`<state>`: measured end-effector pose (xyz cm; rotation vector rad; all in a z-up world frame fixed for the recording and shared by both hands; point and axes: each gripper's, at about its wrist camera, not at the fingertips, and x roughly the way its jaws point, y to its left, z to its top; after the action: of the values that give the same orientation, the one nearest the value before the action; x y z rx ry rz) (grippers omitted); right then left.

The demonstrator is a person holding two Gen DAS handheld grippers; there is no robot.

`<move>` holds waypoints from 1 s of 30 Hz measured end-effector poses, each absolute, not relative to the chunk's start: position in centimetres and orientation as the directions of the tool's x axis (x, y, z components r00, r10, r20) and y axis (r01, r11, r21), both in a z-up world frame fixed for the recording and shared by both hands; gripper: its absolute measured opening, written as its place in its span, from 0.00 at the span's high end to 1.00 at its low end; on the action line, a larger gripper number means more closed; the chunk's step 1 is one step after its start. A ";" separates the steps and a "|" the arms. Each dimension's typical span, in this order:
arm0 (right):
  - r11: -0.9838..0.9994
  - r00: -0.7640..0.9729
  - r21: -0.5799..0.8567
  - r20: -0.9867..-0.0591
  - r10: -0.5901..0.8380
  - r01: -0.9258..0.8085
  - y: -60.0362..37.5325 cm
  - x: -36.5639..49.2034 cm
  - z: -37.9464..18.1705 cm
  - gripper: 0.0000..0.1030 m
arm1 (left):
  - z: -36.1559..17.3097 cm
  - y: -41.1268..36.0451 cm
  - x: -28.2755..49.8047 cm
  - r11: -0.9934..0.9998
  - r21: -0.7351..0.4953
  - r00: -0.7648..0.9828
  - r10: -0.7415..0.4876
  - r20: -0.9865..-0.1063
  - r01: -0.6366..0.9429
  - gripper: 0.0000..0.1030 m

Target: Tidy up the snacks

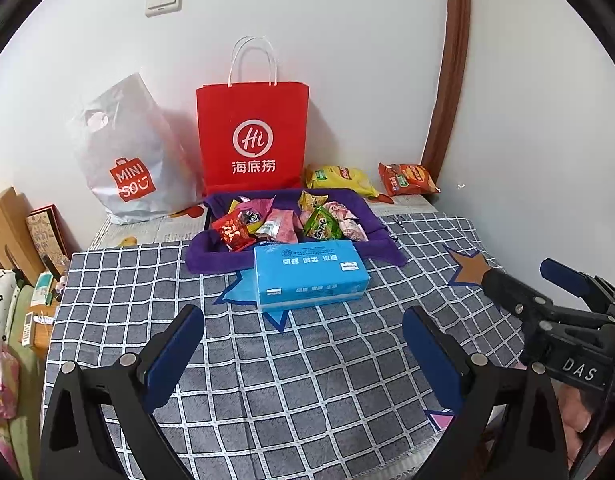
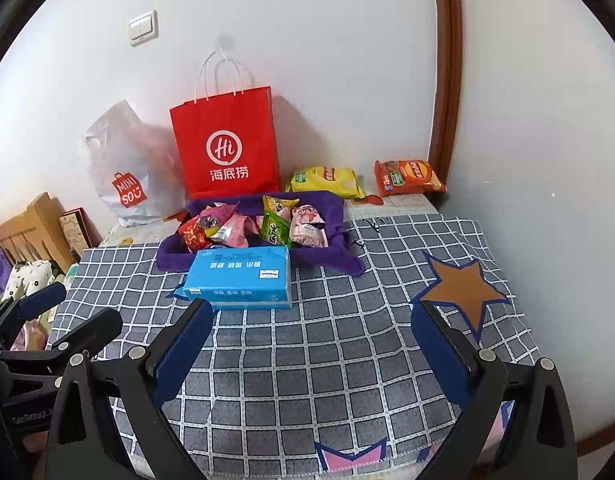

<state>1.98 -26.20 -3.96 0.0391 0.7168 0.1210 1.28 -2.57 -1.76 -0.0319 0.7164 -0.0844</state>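
Observation:
A purple cloth tray [image 1: 223, 258] [image 2: 173, 258] holds several small snack packets [image 1: 283, 220] [image 2: 259, 224] at the middle back of the table. A yellow chip bag [image 1: 341, 178] [image 2: 327, 180] and an orange chip bag [image 1: 407, 178] [image 2: 407, 178] lie behind it to the right. A blue tissue pack [image 1: 309, 274] [image 2: 241, 278] lies in front of the tray. My left gripper [image 1: 303, 332] is open and empty, hovering in front of the tissue pack. My right gripper [image 2: 313, 328] is open and empty, to the right of the left one; it also shows in the left wrist view [image 1: 523, 276].
A red paper bag [image 1: 253, 136] [image 2: 227, 144] and a grey Miniso bag [image 1: 135, 160] [image 2: 123, 176] stand against the back wall. The table has a grey checked cloth [image 1: 307, 380] [image 2: 347, 360]. Wooden furniture and clutter [image 1: 15, 248] sit at the left. A brown door frame [image 1: 447, 80] stands at the right.

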 end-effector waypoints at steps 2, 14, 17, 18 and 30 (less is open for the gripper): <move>0.993 0.750 0.074 -0.650 0.122 -0.097 -26.4 1.7 -3.8 0.04 | -1.6 -2.7 1.1 0.996 -0.055 0.752 -0.087 -0.653 0.067 0.03; 0.994 0.756 0.067 -0.645 0.111 -0.089 -26.7 1.1 -3.4 0.04 | -1.1 -2.8 0.8 0.996 -0.070 0.756 -0.093 -0.648 0.063 0.03; 0.994 0.756 0.068 -0.645 0.111 -0.088 -26.8 1.1 -3.3 0.04 | -1.1 -2.7 0.8 0.996 -0.072 0.756 -0.092 -0.648 0.059 0.03; 0.994 0.756 0.069 -0.645 0.112 -0.088 -26.7 1.1 -3.3 0.04 | -1.1 -2.7 0.8 0.996 -0.073 0.757 -0.093 -0.647 0.059 0.03; 0.994 0.754 0.072 -0.648 0.112 -0.086 -26.7 1.4 -3.6 0.04 | -1.1 -2.5 0.8 0.997 -0.065 0.759 -0.077 -0.646 0.046 0.03</move>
<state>1.44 -26.73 -3.59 0.0385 0.7089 0.1081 0.79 -2.54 -1.08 -0.0463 0.7056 -0.0673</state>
